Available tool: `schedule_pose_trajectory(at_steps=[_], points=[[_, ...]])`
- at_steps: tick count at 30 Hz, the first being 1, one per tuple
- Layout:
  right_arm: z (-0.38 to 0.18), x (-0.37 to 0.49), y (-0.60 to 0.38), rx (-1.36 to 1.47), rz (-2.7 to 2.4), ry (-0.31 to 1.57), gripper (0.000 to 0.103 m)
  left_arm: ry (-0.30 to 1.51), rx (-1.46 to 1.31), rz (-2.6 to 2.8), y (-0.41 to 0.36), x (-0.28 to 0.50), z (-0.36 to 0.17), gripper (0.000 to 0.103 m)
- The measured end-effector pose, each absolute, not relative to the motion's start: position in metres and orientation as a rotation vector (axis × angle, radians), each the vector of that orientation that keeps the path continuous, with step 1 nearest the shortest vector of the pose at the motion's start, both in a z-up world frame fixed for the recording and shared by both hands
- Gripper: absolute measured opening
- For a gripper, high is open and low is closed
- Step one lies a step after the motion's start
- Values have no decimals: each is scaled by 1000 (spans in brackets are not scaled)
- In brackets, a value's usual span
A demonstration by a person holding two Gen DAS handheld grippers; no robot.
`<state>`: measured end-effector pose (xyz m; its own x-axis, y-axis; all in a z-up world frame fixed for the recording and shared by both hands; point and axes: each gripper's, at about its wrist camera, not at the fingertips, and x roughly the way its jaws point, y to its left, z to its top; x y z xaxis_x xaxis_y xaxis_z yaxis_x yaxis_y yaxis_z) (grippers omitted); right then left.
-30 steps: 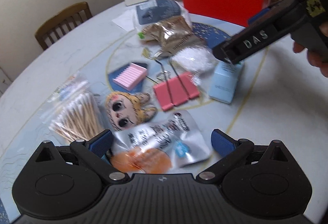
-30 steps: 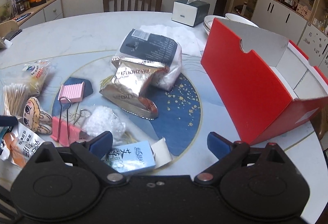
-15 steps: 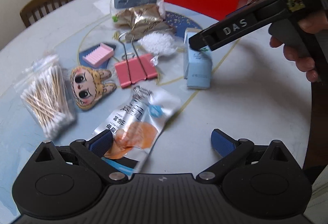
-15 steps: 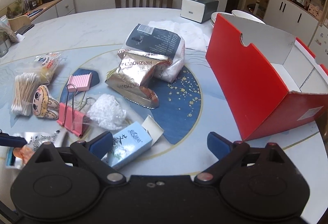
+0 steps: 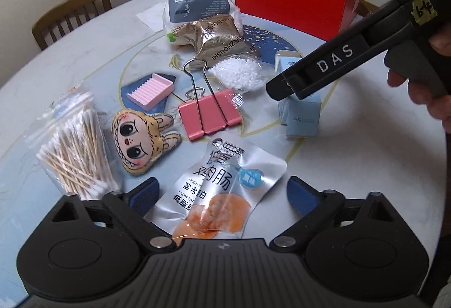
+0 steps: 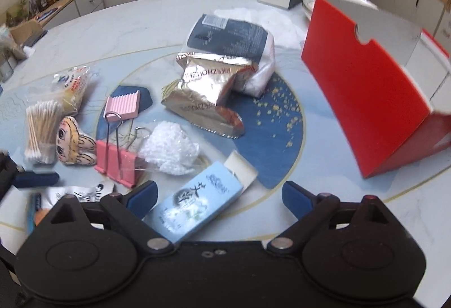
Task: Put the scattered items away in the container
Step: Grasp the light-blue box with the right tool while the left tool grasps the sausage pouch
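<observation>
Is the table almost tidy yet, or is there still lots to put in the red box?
Nothing looks packed yet: what shows of the red box inside is empty. The left gripper, open and just narrowing, brackets the chicken sausage pouch without pressing it. The right gripper is open around the blue carton. Cotton swabs, doll charm, binder clip, soap dish and snack bags still wait.

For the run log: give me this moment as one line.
left gripper: open, closing over chicken sausage pouch | right gripper: open over blue box | red container: no scattered items visibly inside
</observation>
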<state>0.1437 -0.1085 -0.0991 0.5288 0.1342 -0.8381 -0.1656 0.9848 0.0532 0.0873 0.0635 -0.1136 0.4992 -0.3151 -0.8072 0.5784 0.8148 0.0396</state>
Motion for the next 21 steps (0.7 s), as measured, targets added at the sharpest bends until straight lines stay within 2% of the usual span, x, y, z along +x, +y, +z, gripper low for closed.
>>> schedule_pose_trajectory(at_steps=[4, 6, 8, 12, 17, 18, 20, 21], points=[[-102, 145, -108, -31, 169, 1027, 90, 907, 285, -535, 66, 86, -112, 86], [-105, 145, -109, -32, 160, 1043, 86, 906, 279, -524, 66, 86, -111, 75], [-107, 146, -112, -24, 149, 1063, 80, 909, 276, -519, 65, 86, -109, 71], [-109, 145, -117, -16, 130, 1077, 74, 908, 271, -506, 64, 84, -109, 66], [-105, 141, -118, -31, 131, 1067, 46, 905, 257, -489, 64, 83, -109, 64], [-104, 140, -119, -28, 134, 1066, 43, 905, 251, -487, 64, 83, -109, 64], [-103, 139, -122, -28, 139, 1065, 31, 907, 239, -482, 66, 83, -109, 63], [-102, 138, -122, -29, 142, 1065, 28, 909, 229, -478, 66, 84, -108, 63]])
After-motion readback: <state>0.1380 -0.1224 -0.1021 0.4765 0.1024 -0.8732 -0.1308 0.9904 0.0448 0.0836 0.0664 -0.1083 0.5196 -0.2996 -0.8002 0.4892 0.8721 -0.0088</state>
